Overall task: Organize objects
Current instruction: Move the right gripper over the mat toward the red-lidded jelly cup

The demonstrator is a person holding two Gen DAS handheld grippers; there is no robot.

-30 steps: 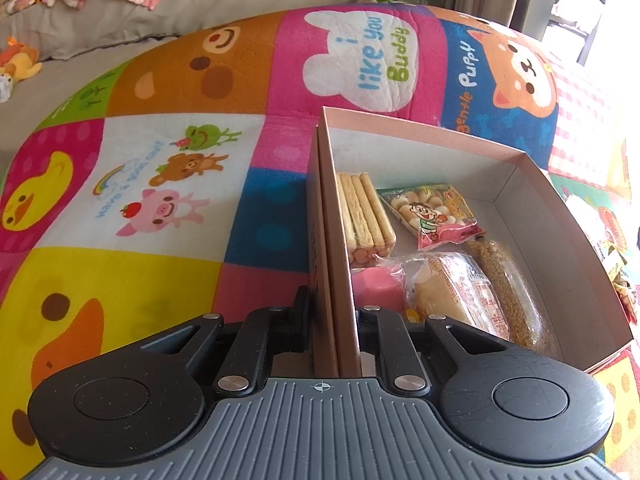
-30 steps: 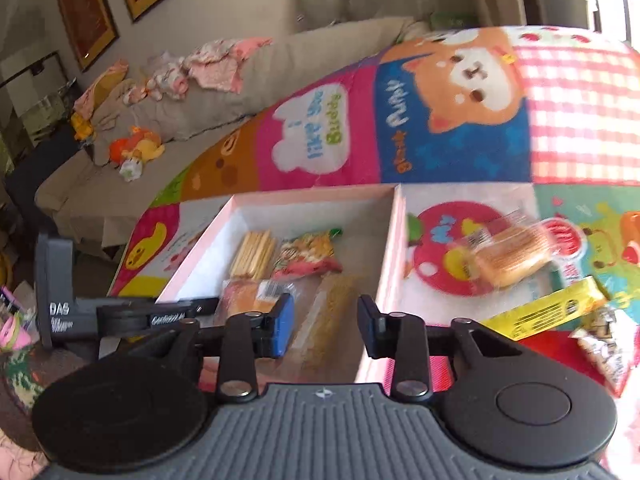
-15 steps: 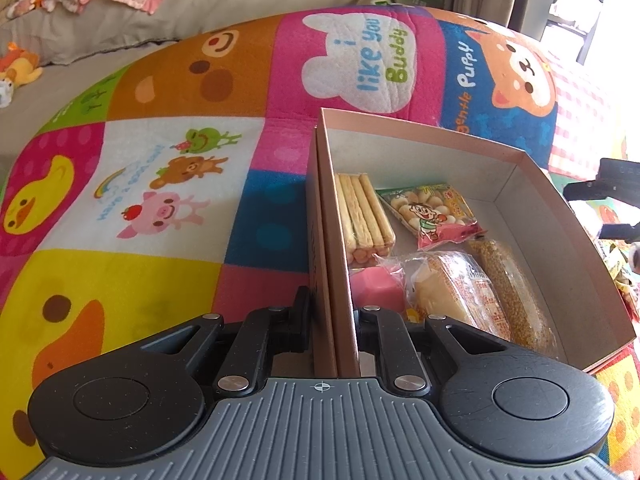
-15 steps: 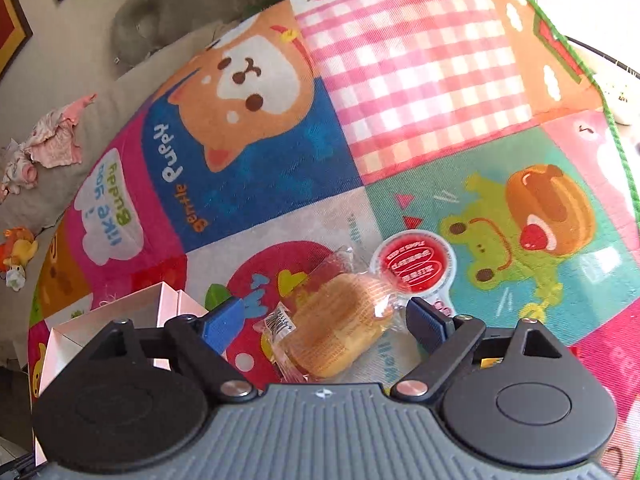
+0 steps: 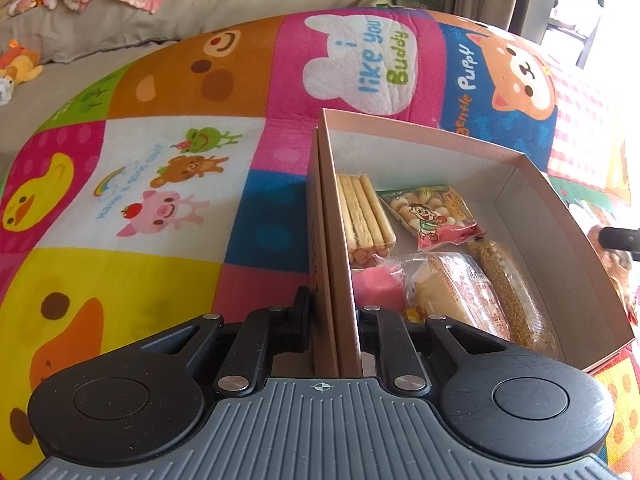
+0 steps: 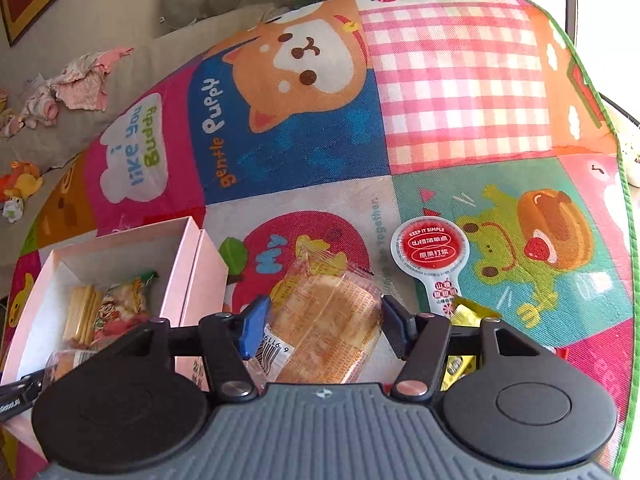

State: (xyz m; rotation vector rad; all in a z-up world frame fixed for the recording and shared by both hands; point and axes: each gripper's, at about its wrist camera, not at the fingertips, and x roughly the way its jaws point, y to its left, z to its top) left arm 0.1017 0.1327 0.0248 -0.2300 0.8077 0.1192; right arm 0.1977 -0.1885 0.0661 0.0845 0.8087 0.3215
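Note:
A pink cardboard box (image 5: pixel 560 216) sits on a colourful cartoon play mat. It holds biscuit sticks (image 5: pixel 366 212), a cartoon snack bag (image 5: pixel 432 214), a pink candy (image 5: pixel 378 290), a wrapped cake (image 5: pixel 456 292) and a grain bar (image 5: pixel 512 292). My left gripper (image 5: pixel 334 312) is shut on the box's left wall. My right gripper (image 6: pixel 324 328) is open, its blue pads either side of a wrapped cake (image 6: pixel 324 328) lying on the mat beside the box (image 6: pixel 200 276).
A red-and-white round-topped snack pack (image 6: pixel 434 256) and a yellow wrapper (image 6: pixel 466 320) lie on the mat right of the cake. A grey sofa with clothes and soft toys (image 5: pixel 24 64) stands behind the mat. The mat's green edge (image 6: pixel 616 184) runs on the right.
My right gripper swung from over the box to the mat on its right and came down around the wrapped cake. My left gripper kept its hold on the box wall.

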